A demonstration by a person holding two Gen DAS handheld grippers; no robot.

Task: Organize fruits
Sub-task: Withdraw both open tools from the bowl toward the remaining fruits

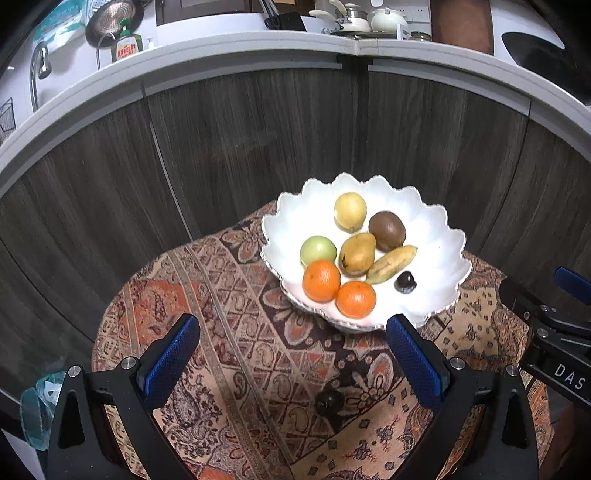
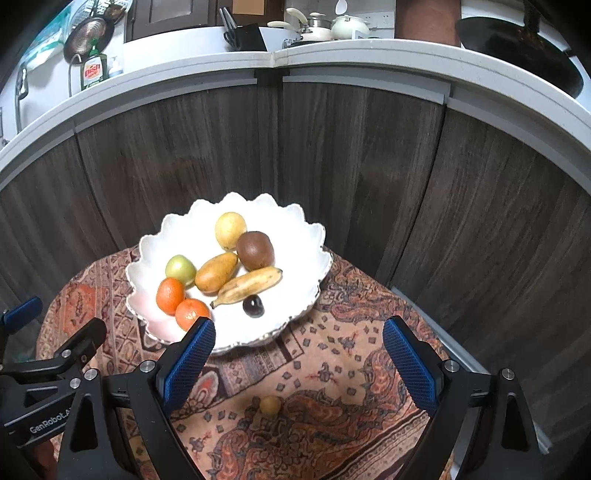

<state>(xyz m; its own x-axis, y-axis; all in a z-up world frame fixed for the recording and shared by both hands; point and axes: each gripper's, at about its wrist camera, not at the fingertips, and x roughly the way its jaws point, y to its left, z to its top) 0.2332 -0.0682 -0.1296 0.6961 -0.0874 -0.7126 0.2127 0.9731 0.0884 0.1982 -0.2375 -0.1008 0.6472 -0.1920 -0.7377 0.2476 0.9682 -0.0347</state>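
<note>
I had both sets of fingers spread wide and empty. Two fruits lay loose on the patterned cloth of the desk (image 1: 229,332), outside the white scalloped bowl (image 1: 443,240). The dark plum (image 1: 330,403) sat between and just beyond my left gripper (image 1: 291,349). The small yellowish fruit (image 2: 270,405), perhaps a lime, sat likewise centred before my right gripper (image 2: 299,350). Each hand was nearer its own fruit; the bowl lay farther ahead.

A patterned cloth (image 1: 258,350) before dark wood cabinet doors (image 1: 258,140); above, dish soap (image 1: 125,48), cream pots (image 1: 384,18) and a black wok (image 2: 517,48).
</note>
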